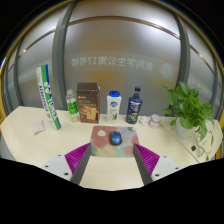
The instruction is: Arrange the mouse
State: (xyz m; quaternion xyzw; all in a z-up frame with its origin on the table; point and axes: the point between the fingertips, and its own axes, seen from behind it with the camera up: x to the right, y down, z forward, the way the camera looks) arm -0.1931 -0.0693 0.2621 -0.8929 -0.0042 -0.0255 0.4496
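Gripper (109, 160) was wide open, holding nothing. Mouse (116, 138) sat on mat (103, 141), just ahead of fingers, roughly centred btwn them, long axis approx along approach; bottles, box behind mat

Even indoor light, fisheye-warped edges
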